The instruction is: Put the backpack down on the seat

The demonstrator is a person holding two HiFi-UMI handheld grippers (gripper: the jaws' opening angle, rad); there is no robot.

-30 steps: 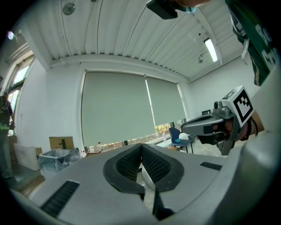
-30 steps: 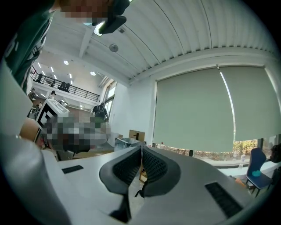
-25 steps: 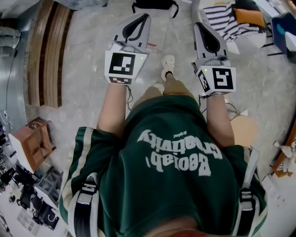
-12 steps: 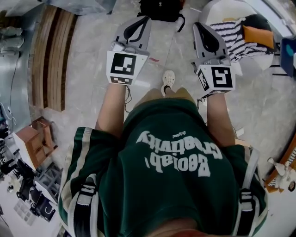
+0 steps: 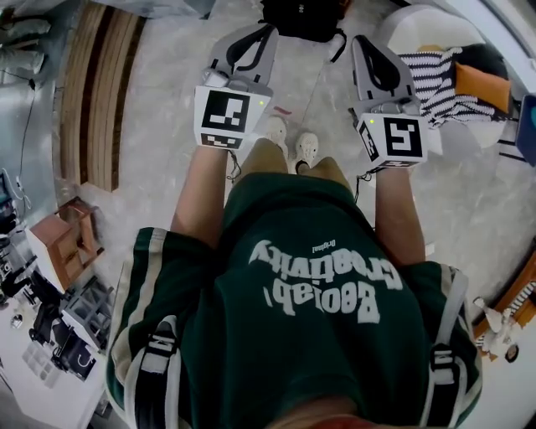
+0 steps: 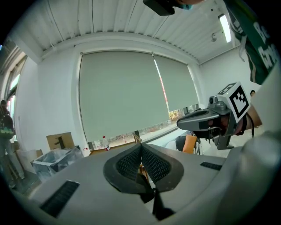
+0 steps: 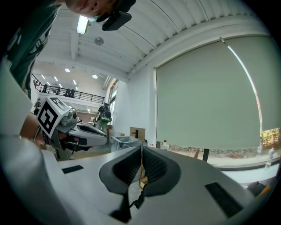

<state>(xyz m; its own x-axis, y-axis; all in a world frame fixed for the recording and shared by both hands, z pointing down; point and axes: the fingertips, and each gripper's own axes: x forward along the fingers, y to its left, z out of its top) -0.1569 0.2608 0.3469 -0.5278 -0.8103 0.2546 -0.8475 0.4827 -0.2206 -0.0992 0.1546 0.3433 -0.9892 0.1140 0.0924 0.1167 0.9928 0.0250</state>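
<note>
Pale marble floor point(image 5: 151, 126) has slid past: black fabric backpack point(image 5: 301, 17), lying on it, is now just ahead of the fingers point(image 5: 270, 52). Both left gripper point(image 5: 266, 32) and right gripper point(image 5: 362, 43) are closed tight and empty. Target white rounded seat point(image 5: 414, 25) sits right of the right fingers. Pickup next, I judge.

Marble floor point(image 5: 159, 109), drawn window blinds point(image 6: 127, 92)

Pale lettering across green shirt point(image 5: 303, 339), upside down in head view: apparently "Boolabi Creativity". Small "Original" just beyond it, toward shirt hem. Nothing else legible.
</note>
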